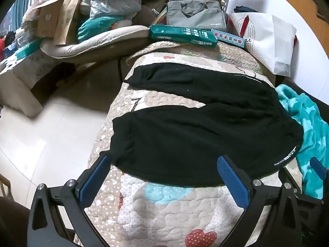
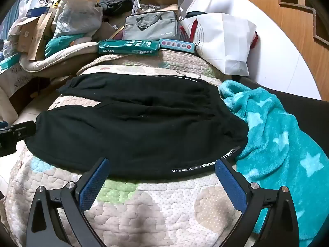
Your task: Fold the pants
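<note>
Black pants (image 1: 201, 131) lie flat on a quilted bedspread (image 1: 164, 210), legs spread apart and pointing left, waistband at the right. My left gripper (image 1: 164, 164) is open and empty, just in front of the near leg's lower edge, toward the cuff end. In the right wrist view the pants (image 2: 133, 129) fill the middle. My right gripper (image 2: 162, 166) is open and empty at the near edge of the pants, by the white lettering close to the waistband. The left gripper's black body (image 2: 14, 133) shows at the left edge of that view.
A teal star-patterned fleece blanket (image 2: 277, 140) lies right of the waistband. Green packs (image 1: 181, 35), a grey bag (image 1: 195, 16) and a white paper bag (image 1: 269, 41) crowd the bed's far end. The tiled floor (image 1: 51, 133) lies to the left, with cluttered boxes beyond.
</note>
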Demonstrator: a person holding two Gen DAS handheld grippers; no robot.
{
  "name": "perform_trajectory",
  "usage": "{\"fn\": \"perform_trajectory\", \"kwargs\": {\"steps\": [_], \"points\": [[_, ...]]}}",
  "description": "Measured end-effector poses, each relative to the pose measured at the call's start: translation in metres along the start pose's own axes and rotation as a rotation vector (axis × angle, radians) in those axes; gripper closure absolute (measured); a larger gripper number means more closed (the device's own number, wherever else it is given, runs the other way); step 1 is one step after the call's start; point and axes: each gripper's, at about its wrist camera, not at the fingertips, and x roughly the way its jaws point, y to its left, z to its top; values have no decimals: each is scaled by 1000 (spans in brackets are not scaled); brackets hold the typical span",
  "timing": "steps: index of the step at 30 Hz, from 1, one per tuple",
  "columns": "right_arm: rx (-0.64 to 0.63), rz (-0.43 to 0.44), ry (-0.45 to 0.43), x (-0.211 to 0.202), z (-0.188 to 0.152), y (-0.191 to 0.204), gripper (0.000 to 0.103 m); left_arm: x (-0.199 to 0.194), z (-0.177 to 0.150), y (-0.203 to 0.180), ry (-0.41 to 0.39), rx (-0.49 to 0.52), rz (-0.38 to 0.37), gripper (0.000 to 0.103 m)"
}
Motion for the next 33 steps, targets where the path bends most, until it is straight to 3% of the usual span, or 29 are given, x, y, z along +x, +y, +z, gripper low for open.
{"fn": "perform_trajectory", "kwargs": {"steps": [33], "points": [[-16, 4, 67, 13, -8, 1, 0, 17, -12, -11, 80, 53, -20, 0]]}}
